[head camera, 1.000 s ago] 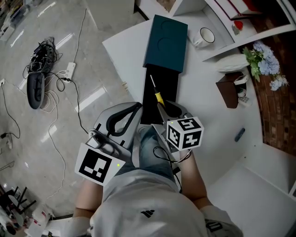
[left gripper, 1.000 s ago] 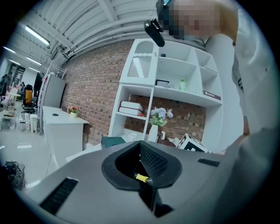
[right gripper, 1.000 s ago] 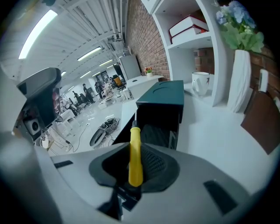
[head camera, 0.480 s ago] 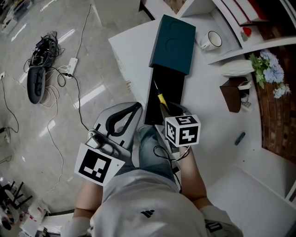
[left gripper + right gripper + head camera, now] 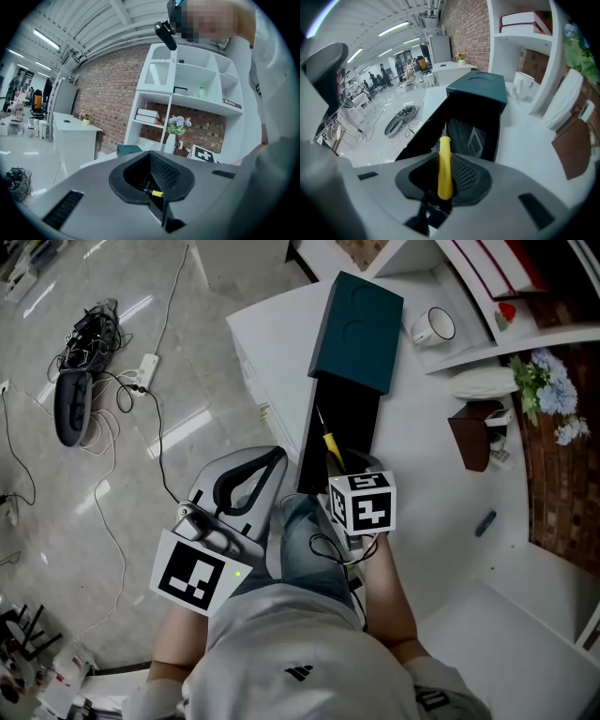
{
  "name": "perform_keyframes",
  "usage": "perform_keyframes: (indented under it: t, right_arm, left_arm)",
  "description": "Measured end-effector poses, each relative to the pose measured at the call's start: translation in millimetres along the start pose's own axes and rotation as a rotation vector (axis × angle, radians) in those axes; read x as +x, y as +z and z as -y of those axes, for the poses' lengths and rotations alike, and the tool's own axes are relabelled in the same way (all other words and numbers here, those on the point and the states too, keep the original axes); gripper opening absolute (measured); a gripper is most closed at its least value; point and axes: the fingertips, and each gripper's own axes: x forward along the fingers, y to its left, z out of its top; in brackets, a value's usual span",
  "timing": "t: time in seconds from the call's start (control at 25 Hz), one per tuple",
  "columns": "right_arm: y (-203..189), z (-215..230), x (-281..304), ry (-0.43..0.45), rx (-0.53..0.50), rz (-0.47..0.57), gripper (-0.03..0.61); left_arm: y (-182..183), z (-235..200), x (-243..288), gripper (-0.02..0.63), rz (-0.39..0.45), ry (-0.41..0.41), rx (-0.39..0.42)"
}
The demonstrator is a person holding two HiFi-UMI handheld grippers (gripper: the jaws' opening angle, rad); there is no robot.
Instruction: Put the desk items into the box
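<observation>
**Screwdriver in right gripper, over open box**

Right gripper: jaws clamped on the yellow handle of the screwdriver. The handle sits lengthwise between the pads and sticks out past the jaw tips. The gripper tilts steeply down. The thin metal shaft points away from the person and lies over the black inside of the box. Cannot tell whether the tip touches the box floor.

Left gripper: jaw tips together, nothing held. Through the oval hollow between its jaws, the left gripper view shows part of the screwdriver's yellow handle. This gripper sits left of the box, beside the desk edge, held nearly level.

Box: long, black, open at the near end, lying on the white desk. The teal lid lies over its far end.

Other items on the desk:
- White mug, just right of the lid.
- Brown holder, right of the box and well apart from it.
- Small blue item, alone on the desk further right; too small to identify.
- Flowers, at the far right.

A tangle of cables lies on the floor to the left.
</observation>
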Motion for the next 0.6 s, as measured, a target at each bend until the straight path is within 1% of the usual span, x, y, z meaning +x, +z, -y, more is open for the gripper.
perform_keyframes:
  t: [0.24,0.48,0.6]
  right_arm:
    - [-1.5,-1.9,0.8,-0.014,-0.037,-0.007,0.091]
    - [1.1,-2.4,-1.7,-0.004,-0.007,0.017,0.092]
    - [2.2,0.8,-3.4,-0.014,0.011,0.039,0.086]
  left_arm:
    - [0.1,-0.2,-0.9,0.012,-0.002,-0.003,0.002]
    - [1.7,0.2,-1.9,0.012,0.0,-0.013,0.004]
    - [2.4,2.3,-0.5,0.012,-0.001,-0.022,0.017]
